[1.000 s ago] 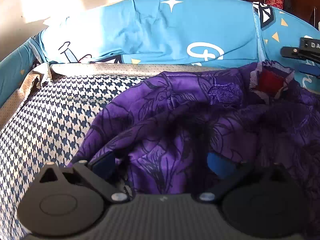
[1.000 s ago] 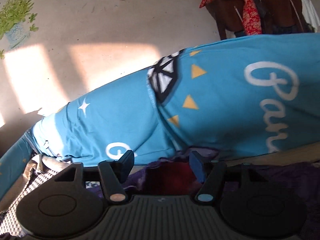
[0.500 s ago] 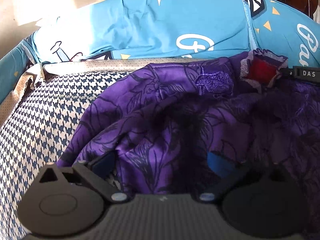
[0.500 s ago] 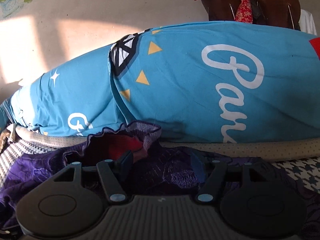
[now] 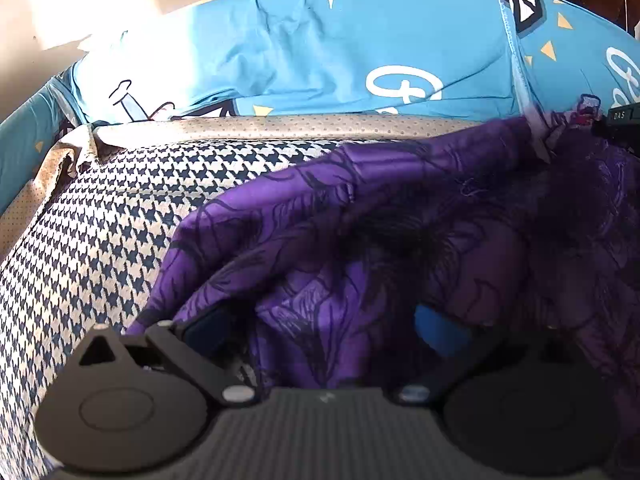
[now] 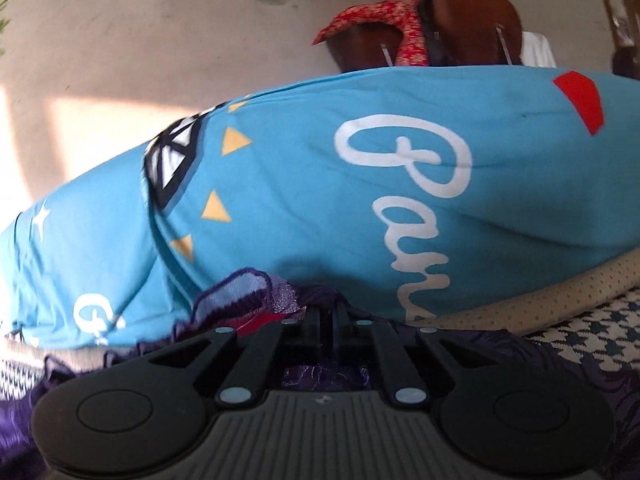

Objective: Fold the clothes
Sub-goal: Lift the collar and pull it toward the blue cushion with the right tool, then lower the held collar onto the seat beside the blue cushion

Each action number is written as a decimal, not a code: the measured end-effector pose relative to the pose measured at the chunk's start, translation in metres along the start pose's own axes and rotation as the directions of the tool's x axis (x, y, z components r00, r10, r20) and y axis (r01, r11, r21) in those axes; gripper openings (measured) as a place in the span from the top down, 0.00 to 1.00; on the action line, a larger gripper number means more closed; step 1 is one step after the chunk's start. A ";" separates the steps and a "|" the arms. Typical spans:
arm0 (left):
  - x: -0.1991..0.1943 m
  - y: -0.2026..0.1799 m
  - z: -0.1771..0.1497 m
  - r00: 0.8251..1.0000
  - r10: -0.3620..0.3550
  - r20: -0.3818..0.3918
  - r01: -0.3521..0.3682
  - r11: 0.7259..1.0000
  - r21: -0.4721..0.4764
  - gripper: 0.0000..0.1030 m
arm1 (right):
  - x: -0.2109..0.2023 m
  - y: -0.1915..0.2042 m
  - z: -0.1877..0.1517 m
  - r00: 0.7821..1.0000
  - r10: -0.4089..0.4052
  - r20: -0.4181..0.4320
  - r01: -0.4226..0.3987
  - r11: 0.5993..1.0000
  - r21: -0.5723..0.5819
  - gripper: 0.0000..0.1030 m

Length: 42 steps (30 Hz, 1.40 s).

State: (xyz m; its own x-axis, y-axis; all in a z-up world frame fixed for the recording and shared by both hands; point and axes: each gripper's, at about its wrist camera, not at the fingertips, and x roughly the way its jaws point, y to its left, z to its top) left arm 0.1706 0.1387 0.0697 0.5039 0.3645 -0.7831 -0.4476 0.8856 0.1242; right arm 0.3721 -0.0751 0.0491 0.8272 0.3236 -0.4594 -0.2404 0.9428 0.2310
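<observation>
Garment: purple floral garment (image 5: pixel 400 216) lies rumpled on the houndstooth cover (image 5: pixel 80 240), bunched twd the blue printed pillows (image 5: pixel 320 60) at the back. No flat panel, no clean crease anywhere I can see.
L tongs: my left gripper (image 5: pixel 320 320) is spread wide, blue pads either side of a hump of purple cloth; fabric sits btwn the fingers but isn't pinched.
R tongs: my right gripper (image 6: pixel 329 316) is pressed together on the garment's far edge, by the frilled trim w/ red lining (image 6: pixel 240 304), just in front of the pillows.
Done so far: nothing reads as folded; cloth is a loose heap, edges not aligned.
Left to do: judging by this, most of the fold – spread flat, line up edges, fold over. Can't tell if this is a pick-up to start or a re-grip mid-fold.
Risk: thin slippery-looking fabric, could slide out of a one-point pinch.
Background: wooden furniture w/ red cloth (image 6: pixel 400 28) behind the pillows, not part of the job.
</observation>
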 end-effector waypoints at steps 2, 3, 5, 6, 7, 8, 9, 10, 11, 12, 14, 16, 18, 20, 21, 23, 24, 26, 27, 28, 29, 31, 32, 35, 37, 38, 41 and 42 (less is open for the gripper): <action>0.000 0.003 0.001 1.000 0.002 0.000 -0.002 1.000 -0.007 0.00 | 0.006 0.000 0.001 1.000 -0.026 -0.009 0.027 0.999 0.038 0.92; 0.000 0.004 0.002 1.000 0.003 0.000 -0.003 1.000 -0.010 0.00 | 0.010 0.005 -0.001 0.999 -0.030 -0.031 0.031 0.999 0.022 0.90; 0.000 0.007 0.003 1.000 0.005 0.000 -0.005 1.000 -0.017 0.00 | 0.009 0.012 -0.001 0.998 -0.054 -0.038 0.054 0.999 0.004 0.86; 0.000 0.009 0.004 1.000 0.006 0.001 -0.006 1.000 -0.020 0.00 | 0.006 0.014 0.000 0.997 -0.065 -0.030 0.065 0.998 0.001 0.82; 0.001 0.010 0.005 1.000 0.007 0.001 -0.007 1.000 -0.023 0.00 | 0.003 0.017 0.001 0.997 -0.074 -0.023 0.074 0.997 -0.002 0.74; 0.001 0.011 0.005 1.000 0.008 0.001 -0.008 1.000 -0.027 0.00 | -0.002 0.017 0.005 0.998 -0.056 -0.008 0.056 0.998 -0.001 0.71; 0.001 0.013 0.006 1.000 0.009 0.001 -0.009 1.000 -0.030 0.00 | -0.009 0.018 0.009 1.000 -0.031 0.008 0.031 1.000 -0.004 0.71; 0.001 0.014 0.007 1.000 0.010 0.001 -0.010 0.999 -0.033 0.00 | -0.016 0.019 0.014 1.000 0.001 0.020 -0.001 1.000 -0.014 0.71; 0.000 0.016 0.007 1.000 0.011 0.003 -0.011 0.999 -0.036 0.00 | -0.023 0.020 0.018 0.999 0.035 0.031 -0.034 0.999 -0.026 0.71; -0.001 0.016 0.008 1.000 0.012 0.008 -0.012 0.999 -0.035 0.00 | -0.029 0.022 0.021 0.996 0.085 0.028 -0.083 0.995 -0.053 0.71; -0.003 0.017 0.009 1.000 0.016 0.018 -0.015 0.999 -0.037 0.00 | -0.037 0.029 0.023 0.983 0.186 0.000 -0.184 0.975 -0.122 0.71; -0.004 0.019 0.011 1.000 0.013 0.020 -0.012 0.999 -0.047 0.00 | -0.044 0.037 0.021 0.957 0.287 -0.045 -0.290 0.939 -0.185 0.71; -0.005 0.020 0.012 1.000 0.009 0.021 -0.008 0.998 -0.056 0.00 | -0.048 0.048 0.012 0.918 0.377 -0.125 -0.397 0.887 -0.237 0.71; -0.007 0.019 0.012 1.000 0.011 0.028 -0.009 0.999 -0.053 0.00 | -0.050 0.057 0.001 0.883 0.425 -0.200 -0.466 0.847 -0.257 0.71; -0.008 0.019 0.012 0.999 0.011 0.032 -0.010 0.999 -0.050 0.00 | -0.053 0.059 -0.006 0.864 0.449 -0.227 -0.498 0.826 -0.264 0.71; -0.009 0.019 0.012 0.999 0.013 0.038 -0.011 0.999 -0.048 0.00 | -0.057 0.065 -0.017 0.835 0.479 -0.271 -0.545 0.788 -0.286 0.71; -0.009 0.020 0.012 0.999 0.014 0.041 -0.012 0.999 -0.049 0.00 | -0.057 0.069 -0.022 0.830 0.477 -0.288 -0.552 0.777 -0.303 0.71; -0.009 0.021 0.013 0.999 0.017 0.042 -0.015 0.999 -0.053 0.00 | -0.056 0.076 -0.032 0.824 0.471 -0.314 -0.559 0.762 -0.326 0.71; -0.009 0.021 0.014 0.999 0.018 0.042 -0.015 0.998 -0.055 0.00 | -0.055 0.078 -0.035 0.822 0.471 -0.320 -0.563 0.760 -0.326 0.72; -0.009 0.022 0.014 0.999 0.019 0.041 -0.016 0.998 -0.058 0.00 | -0.055 0.080 -0.038 0.819 0.472 -0.326 -0.566 0.757 -0.326 0.73; -0.009 0.023 0.014 0.999 0.019 0.040 -0.017 0.998 -0.060 0.00 | -0.055 0.082 -0.040 0.816 0.472 -0.333 -0.569 0.755 -0.326 0.74; -0.008 0.025 0.014 0.999 0.020 0.039 -0.018 0.998 -0.062 0.00 | -0.054 0.087 -0.044 0.810 0.474 -0.344 -0.578 0.744 -0.335 0.77; -0.008 0.026 0.014 0.999 0.022 0.040 -0.019 0.998 -0.063 0.00 | -0.054 0.090 -0.046 0.807 0.477 -0.349 -0.583 0.736 -0.343 0.77; -0.009 0.028 0.013 0.999 0.024 0.040 -0.022 0.998 -0.065 0.00 | -0.056 0.096 -0.050 0.800 0.477 -0.363 -0.593 0.721 -0.359 0.77; -0.009 0.029 0.013 0.999 0.022 0.040 -0.019 0.998 -0.065 0.00 | -0.055 0.099 -0.053 0.813 0.451 -0.368 -0.573 0.729 -0.373 0.77; -0.009 0.029 0.013 0.999 0.022 0.040 -0.019 0.998 -0.062 0.00 | -0.052 0.102 -0.056 0.818 0.436 -0.375 -0.566 0.729 -0.385 0.77; -0.010 0.030 0.012 0.999 0.024 0.043 -0.021 0.998 -0.057 0.00 | -0.048 0.113 -0.067 0.841 0.388 -0.376 -0.531 0.721 -0.444 0.77; -0.010 0.031 0.012 0.999 0.024 0.044 -0.022 0.998 -0.057 0.00 | -0.047 0.117 -0.069 0.849 0.377 -0.370 -0.520 0.720 -0.460 0.77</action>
State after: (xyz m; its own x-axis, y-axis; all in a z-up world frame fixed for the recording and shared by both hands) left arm 0.1608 0.1656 0.0891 0.5253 0.3981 -0.7520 -0.5000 0.8596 0.1058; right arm 0.2697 0.0252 0.0383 0.4242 0.6596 -0.6205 -0.8367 0.5476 0.0102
